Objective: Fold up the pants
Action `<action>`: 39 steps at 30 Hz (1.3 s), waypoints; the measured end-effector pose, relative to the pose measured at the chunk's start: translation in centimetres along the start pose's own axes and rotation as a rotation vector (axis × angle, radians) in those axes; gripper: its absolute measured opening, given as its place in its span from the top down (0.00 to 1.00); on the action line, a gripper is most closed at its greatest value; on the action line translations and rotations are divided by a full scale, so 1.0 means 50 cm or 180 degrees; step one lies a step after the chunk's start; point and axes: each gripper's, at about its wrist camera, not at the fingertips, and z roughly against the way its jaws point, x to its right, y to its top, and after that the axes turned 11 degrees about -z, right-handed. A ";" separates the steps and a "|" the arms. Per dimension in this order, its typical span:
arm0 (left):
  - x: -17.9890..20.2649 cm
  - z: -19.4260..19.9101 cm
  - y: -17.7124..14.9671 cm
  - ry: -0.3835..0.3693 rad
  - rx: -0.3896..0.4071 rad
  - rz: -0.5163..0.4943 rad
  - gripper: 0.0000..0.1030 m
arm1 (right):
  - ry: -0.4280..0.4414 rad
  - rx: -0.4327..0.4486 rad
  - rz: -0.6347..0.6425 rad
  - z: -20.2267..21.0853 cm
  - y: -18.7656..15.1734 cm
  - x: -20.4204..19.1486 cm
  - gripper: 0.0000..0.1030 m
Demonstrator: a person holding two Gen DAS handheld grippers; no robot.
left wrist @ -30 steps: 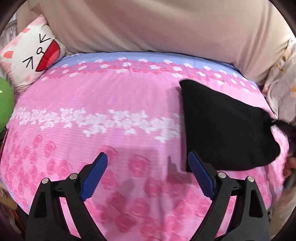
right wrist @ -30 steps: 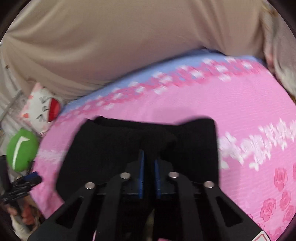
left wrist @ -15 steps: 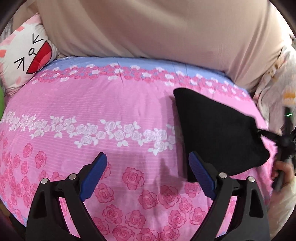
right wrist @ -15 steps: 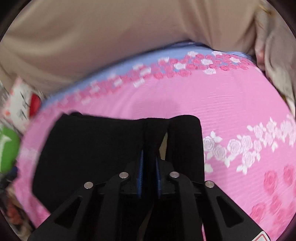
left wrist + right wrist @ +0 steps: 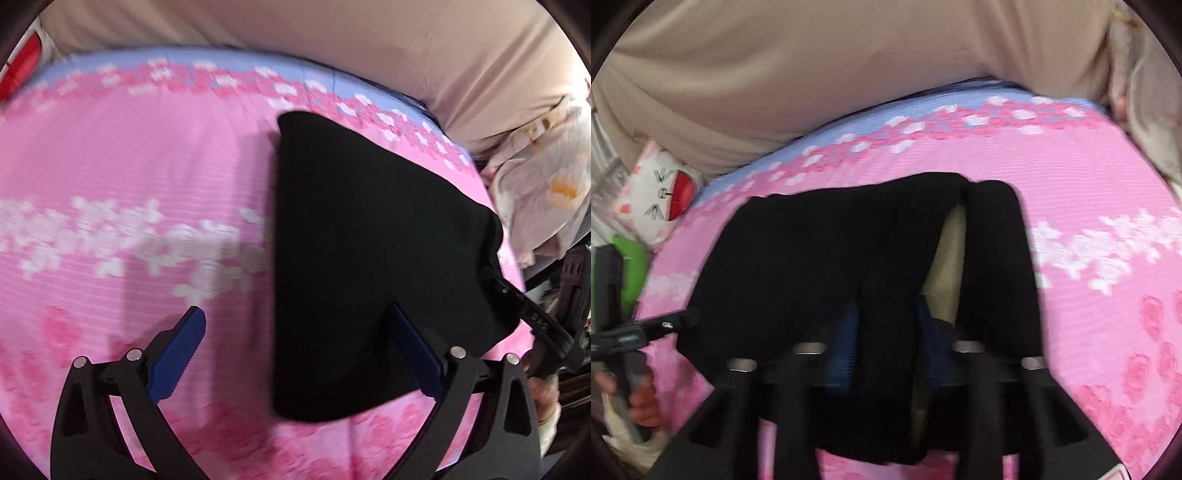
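Observation:
The black pants [image 5: 362,251] lie folded on the pink floral bedsheet [image 5: 129,177]. My left gripper [image 5: 295,347] is open, its jaws wide apart; its right finger sits over the pants' near left part and its left finger over bare sheet. In the right wrist view the pants [image 5: 820,258] fill the centre. My right gripper [image 5: 888,332] has parted slightly, with a fold of the black cloth still between its blue pads. It also shows in the left wrist view [image 5: 491,273] at the pants' right corner. The left gripper shows in the right wrist view [image 5: 683,321] at the pants' left edge.
A beige fabric wall [image 5: 332,44] runs behind the bed. A cat-face pillow [image 5: 657,192] and a green object [image 5: 628,266] lie at the bed's left end. A pale floral quilt [image 5: 546,177] is bunched at the right end.
My left gripper has moved right, over the pants' near edge. My right gripper's jaws have opened a little around the cloth fold.

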 end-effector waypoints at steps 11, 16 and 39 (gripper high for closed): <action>0.027 -0.008 0.011 0.0123 0.0050 -0.0056 0.07 | -0.0072 0.0097 -0.0061 -0.020 0.027 0.045 0.68; 0.028 -0.026 -0.003 0.0051 0.0020 -0.0027 0.05 | 0.0124 0.0109 -0.0257 0.040 0.016 0.047 0.43; 0.064 -0.042 0.001 0.0128 -0.0007 -0.0216 0.04 | -0.0308 -0.0151 0.0130 -0.117 0.166 0.017 0.69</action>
